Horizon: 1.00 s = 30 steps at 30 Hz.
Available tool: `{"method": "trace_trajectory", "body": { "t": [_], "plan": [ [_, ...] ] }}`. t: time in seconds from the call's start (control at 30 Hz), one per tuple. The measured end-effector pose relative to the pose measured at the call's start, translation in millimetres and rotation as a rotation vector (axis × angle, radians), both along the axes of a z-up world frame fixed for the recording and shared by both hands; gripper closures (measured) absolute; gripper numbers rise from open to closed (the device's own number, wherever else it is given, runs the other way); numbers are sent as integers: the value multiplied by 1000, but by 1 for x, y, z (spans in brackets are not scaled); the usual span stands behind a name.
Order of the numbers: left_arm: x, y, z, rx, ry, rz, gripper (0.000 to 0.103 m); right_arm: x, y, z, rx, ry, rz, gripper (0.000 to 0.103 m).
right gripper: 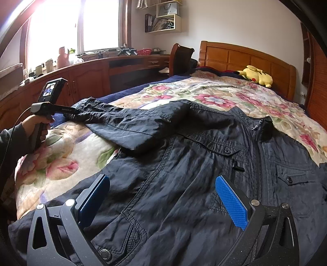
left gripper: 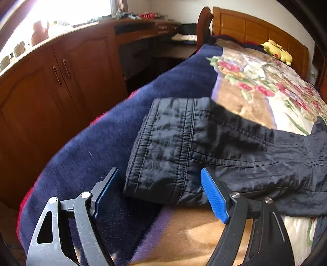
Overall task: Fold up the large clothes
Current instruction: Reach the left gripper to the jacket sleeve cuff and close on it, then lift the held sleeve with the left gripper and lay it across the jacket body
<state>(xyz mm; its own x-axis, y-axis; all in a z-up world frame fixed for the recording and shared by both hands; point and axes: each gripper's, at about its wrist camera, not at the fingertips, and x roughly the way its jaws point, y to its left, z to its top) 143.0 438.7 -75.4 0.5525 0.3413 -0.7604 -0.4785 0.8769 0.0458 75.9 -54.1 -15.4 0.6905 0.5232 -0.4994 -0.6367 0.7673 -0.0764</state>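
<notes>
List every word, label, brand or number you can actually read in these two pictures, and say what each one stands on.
None can be read.
Paper bag on the wall shelf: dark print, too small.
Left gripper body: pale lettering, blurred.
Black jacket: no readable label showing.

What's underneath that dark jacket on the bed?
The jacket lies spread on a flowered blanket, which shows all around it. Whatever sits directly beneath the jacket's body is covered.
</notes>
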Motion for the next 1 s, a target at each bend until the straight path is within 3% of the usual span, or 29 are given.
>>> {"method": "trace_trajectory", "body": {
  "t": [0.13, 0.2, 0.23, 0.27, 0.47, 0.63, 0.73, 0.87, 1.0],
  "plan": [
    [1, -1, -1, 0, 7, -6, 23, 0, 0, 0, -1, 3, 2, 0],
    [2, -4, -3, -18, -2, -16, 35, 0, 0, 0, -1, 2, 3, 0],
    [3, -6, -3, -43, -9, -28, 51, 0, 0, 0, -1, 1, 3, 0],
    [3, -8, -3, -78, -12, -44, 58, 0, -1, 0, 0, 1, 6, 0],
    [3, -30, 9, -61, -8, -79, 84, -3, -4, 1, 13, -1, 12, 0],
    [-2, -56, 36, -16, -51, -114, 90, -6, -11, 9, 40, 2, 21, 0],
    [-9, -77, 64, 27, -135, -142, 92, -9, -17, 16, 57, -3, 18, 0],
    [-17, -117, 106, 52, -230, -216, 92, -12, -29, 25, 71, -18, 11, 0],
    [-17, -157, 131, 71, -265, -293, 92, -10, -47, 34, 92, -19, -13, 0]
  ]
}}
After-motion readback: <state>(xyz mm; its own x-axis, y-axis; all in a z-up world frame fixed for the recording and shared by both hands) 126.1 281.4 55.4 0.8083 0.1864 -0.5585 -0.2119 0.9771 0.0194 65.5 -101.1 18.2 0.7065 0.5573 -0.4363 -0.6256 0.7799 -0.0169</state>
